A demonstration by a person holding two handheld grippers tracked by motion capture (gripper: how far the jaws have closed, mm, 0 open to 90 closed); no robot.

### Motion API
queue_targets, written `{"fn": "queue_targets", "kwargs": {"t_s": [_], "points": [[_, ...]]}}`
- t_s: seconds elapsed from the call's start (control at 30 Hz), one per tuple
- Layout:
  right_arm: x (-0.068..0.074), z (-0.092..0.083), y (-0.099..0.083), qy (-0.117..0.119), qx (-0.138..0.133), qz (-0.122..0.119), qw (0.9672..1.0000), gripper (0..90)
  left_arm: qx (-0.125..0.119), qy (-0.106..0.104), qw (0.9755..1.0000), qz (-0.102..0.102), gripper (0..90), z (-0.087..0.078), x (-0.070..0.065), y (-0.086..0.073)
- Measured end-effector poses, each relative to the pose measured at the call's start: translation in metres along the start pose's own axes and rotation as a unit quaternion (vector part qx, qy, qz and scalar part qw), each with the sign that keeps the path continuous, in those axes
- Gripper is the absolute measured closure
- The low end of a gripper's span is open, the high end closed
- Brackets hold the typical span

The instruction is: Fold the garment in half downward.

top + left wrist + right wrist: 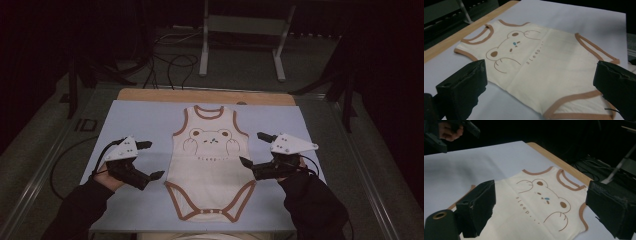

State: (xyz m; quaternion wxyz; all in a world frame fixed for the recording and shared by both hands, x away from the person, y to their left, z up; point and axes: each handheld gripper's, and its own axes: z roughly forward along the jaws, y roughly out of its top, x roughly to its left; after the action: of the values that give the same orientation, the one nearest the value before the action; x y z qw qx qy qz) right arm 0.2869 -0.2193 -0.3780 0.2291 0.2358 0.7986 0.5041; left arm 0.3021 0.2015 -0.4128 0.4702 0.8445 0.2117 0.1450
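A cream baby bodysuit (210, 165) with brown trim and a bear print lies flat, neck away from me, on a pale blue mat (135, 120). My left gripper (148, 160) hovers open just left of the garment's lower side, jaws pointing at it. On the other side my right gripper (255, 148) is open too, jaws aimed at the garment's right edge. The left gripper view has the bodysuit (544, 62) lying between its wide-apart jaws. The bear print (544, 200) sits between the spread jaws in the right gripper view, with the left gripper (451, 131) far off at top left.
The mat covers a wooden tabletop (205, 96) whose far edge shows. Beyond the table stand a white metal frame (242, 40) and loose black cables (170, 65) on the floor. Bare mat lies left and right of the garment.
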Motion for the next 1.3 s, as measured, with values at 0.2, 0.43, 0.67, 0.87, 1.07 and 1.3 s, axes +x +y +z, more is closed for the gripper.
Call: {"fn": "queue_targets", "kwargs": {"t_s": [0.2,0.43,0.67,0.87,1.07,1.3], "points": [[-0.010,0.018,0.004,-0.022,0.015,0.018,0.9995,9.5,0.008,0.034,0.9992,-0.020,0.0,0.011,0.011,0.008],[-0.018,0.033,-0.003,-0.019,0.025,0.038,0.9988,9.6,0.020,0.044,0.9979,-0.042,0.0,0.030,0.015,0.005],[-0.028,0.052,-0.019,-0.036,0.048,0.052,0.9968,9.6,0.021,0.063,0.9962,-0.056,0.1,0.045,0.018,0.006],[-0.035,0.065,-0.034,-0.040,0.070,0.063,0.9948,10.0,0.026,0.100,0.9926,-0.065,0.1,0.057,0.026,0.004],[-0.038,0.073,-0.050,-0.052,0.087,0.071,0.9923,10.0,0.023,0.099,0.9927,-0.065,0.0,0.068,0.031,-0.001],[-0.040,0.078,-0.066,-0.061,0.078,0.090,0.9910,9.9,0.027,0.090,0.9926,-0.078,0.1,0.087,0.032,-0.006]]}}
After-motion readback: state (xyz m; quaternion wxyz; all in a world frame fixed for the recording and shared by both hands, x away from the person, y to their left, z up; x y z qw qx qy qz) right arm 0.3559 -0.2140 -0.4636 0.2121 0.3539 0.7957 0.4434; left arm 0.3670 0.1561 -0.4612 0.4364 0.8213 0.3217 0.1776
